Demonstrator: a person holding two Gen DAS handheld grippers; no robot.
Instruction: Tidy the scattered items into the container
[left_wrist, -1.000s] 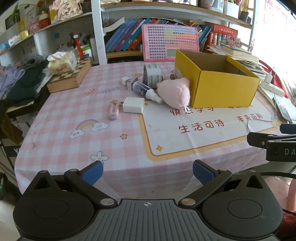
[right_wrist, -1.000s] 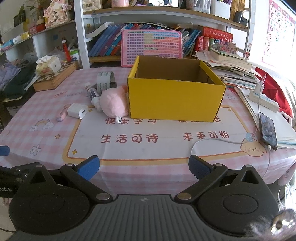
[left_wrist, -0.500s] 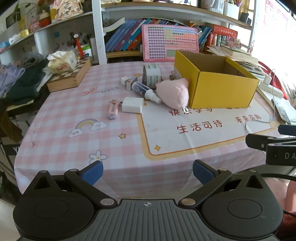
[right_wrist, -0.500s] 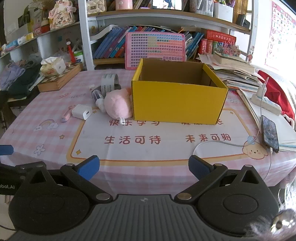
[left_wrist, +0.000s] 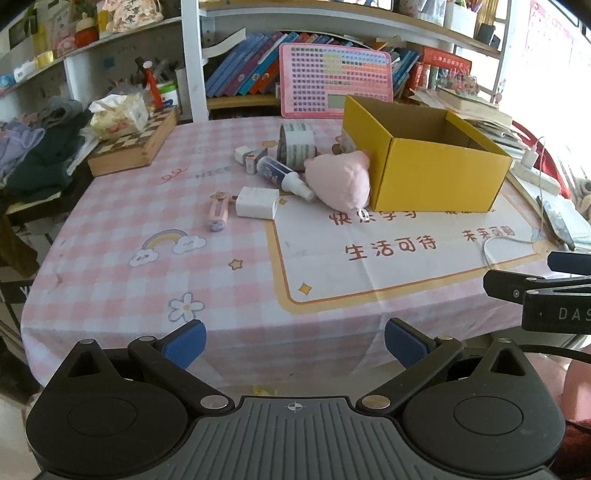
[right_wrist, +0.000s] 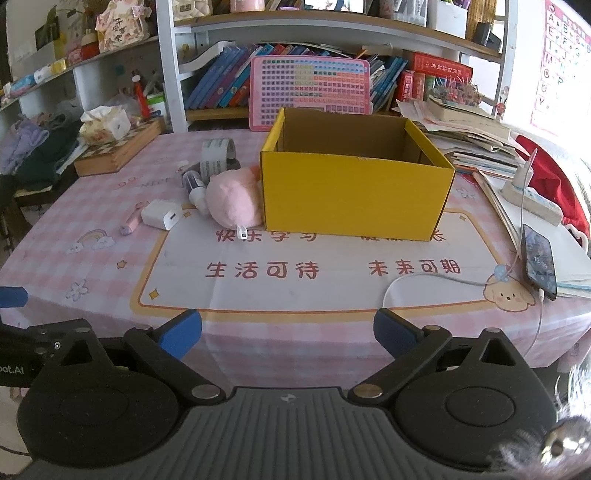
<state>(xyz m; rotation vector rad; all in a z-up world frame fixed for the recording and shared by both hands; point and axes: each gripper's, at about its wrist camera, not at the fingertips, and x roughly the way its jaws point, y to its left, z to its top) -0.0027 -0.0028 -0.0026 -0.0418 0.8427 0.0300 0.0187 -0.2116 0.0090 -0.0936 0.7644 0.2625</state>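
An open yellow cardboard box (left_wrist: 436, 177) (right_wrist: 354, 195) stands on the pink checked tablecloth. Left of it lie a pink plush toy (left_wrist: 340, 181) (right_wrist: 232, 203), a small bottle (left_wrist: 284, 175), a roll of tape (left_wrist: 297, 144) (right_wrist: 218, 155), a white charger (left_wrist: 257, 202) (right_wrist: 161, 219), a pink pen-like item (left_wrist: 218, 211) (right_wrist: 130, 221) and small white boxes (left_wrist: 248, 157). My left gripper (left_wrist: 294, 343) is open and empty at the near table edge. My right gripper (right_wrist: 288, 330) is open and empty, facing the box.
A wooden chessboard box (left_wrist: 136, 142) with a tissue pack sits far left. A phone (right_wrist: 540, 260) on a white cable, a power strip (right_wrist: 532, 201) and stacked papers lie at the right. Bookshelves and a pink board (right_wrist: 310, 92) stand behind the table.
Both grippers have drifted slightly, so the table and box look a little farther and higher. Nothing on the table has moved.
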